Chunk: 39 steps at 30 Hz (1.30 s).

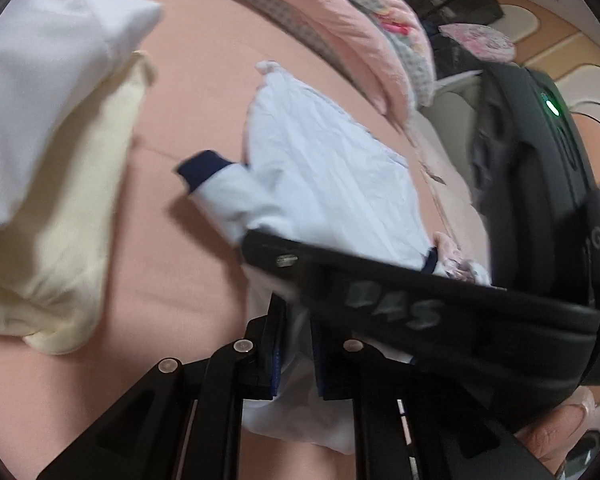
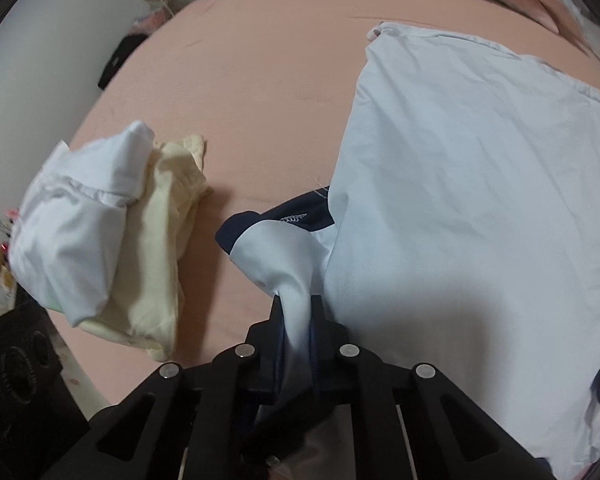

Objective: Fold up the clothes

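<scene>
Right wrist view: shirt, pale blue with navy trim, lies spread on the pink bed; its sleeve is drawn out to the side.
Right gripper: fingers clamped on a bunched fold of the sleeve, cloth running down between them.
Left gripper: fingers pinching pale blue cloth at the shirt's near edge, in the left wrist view; the right gripper's body crosses just in front of it.
Cuff: navy, lies free on the bed beyond the grip.
Pile: a white piece on a cream one, loosely folded, near the shirt but apart from it.
Stage: a sleeve fold in hand, I judge; how far along cannot be told.
Risk: the thin bunched grip may slip and let the sleeve fall crooked.
Risk: pulling sideways may drag the body and wrinkle it.
Risk: the two grippers sit close and may knock together.
</scene>
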{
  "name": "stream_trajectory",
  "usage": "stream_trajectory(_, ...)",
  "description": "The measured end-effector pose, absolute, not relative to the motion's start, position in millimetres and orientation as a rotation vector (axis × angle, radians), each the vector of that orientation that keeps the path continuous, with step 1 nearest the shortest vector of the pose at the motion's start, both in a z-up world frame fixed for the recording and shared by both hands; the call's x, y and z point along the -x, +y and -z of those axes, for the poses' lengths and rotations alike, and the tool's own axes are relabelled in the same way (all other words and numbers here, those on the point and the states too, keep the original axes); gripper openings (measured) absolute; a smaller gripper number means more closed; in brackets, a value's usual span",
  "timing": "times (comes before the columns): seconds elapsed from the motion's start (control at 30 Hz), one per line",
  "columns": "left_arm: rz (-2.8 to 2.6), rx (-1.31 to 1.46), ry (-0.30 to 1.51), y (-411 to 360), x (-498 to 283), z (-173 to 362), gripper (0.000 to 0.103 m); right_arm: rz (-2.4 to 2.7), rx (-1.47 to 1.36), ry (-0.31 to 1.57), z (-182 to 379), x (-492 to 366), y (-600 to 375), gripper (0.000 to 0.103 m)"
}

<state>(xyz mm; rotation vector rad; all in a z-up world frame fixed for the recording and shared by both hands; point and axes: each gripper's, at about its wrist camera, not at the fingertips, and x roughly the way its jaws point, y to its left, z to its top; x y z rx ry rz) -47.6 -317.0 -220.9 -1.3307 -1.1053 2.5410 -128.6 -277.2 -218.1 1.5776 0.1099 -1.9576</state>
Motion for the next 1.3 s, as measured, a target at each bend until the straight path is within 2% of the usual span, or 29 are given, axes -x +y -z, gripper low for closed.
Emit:
stream_trajectory(0.07, -2.546, 1.389, -1.16, -323, 44, 224, 0.018, 1.965, -1.566, 0.066, 217, 129, -271, 0.008)
stream_trajectory(0.1, -2.526, 1.409, -1.209, -327, 41, 227, 0.035, 1.968, -1.56, 0.041, 215, 129, -268, 0.008)
stream_trajectory(0.13, -2.494, 1.413, -1.271, -332, 38, 229, 0.056, 1.969, -1.554, 0.014, 214, 128, -265, 0.008)
stream_trajectory(0.2, -2.427, 1.394, -1.401, -343, 31, 232, 0.068, 1.967, -1.555, -0.026, 216, 124, -260, 0.008)
stream_trajectory(0.33, -2.413, 1.375, -1.519, -359, 26, 228, 0.068, 1.958, -1.572, -0.074, 223, 110, -254, 0.008)
stream_trajectory(0.77, -2.45, 1.481, -1.485, -364, 85, 223, 0.068, 1.925, -1.581, -0.123, 226, 110, -239, 0.008)
stream_trajectory(0.9, -2.433, 1.471, -1.488, -364, 94, 227, 0.066, 1.912, -1.577, -0.124, 224, 137, -213, 0.008)
stream_trajectory(0.97, -2.457, 1.488, -1.453, -362, 98, 227, 0.059, 1.909, -1.57, -0.11, 226, 138, -211, 0.008)
stream_trajectory(1.0, -2.47, 1.495, -1.429, -360, 100, 228, 0.053, 1.911, -1.565, -0.098, 226, 136, -212, 0.008)
stream_trajectory(1.03, -2.482, 1.503, -1.405, -359, 101, 229, 0.041, 1.912, -1.561, -0.088, 226, 135, -213, 0.008)
stream_trajectory(1.13, -2.458, 1.5, -1.418, -358, 103, 236, 0.024, 1.92, -1.552, -0.085, 227, 135, -213, 0.008)
stream_trajectory(1.23, -2.458, 1.481, -1.409, -355, 102, 239, 0.018, 1.939, -1.531, -0.066, 225, 134, -212, 0.009)
stream_trajectory(1.3, -2.479, 1.466, -1.375, -352, 101, 237, 0.016, 1.936, -1.525, -0.058, 225, 133, -212, 0.018)
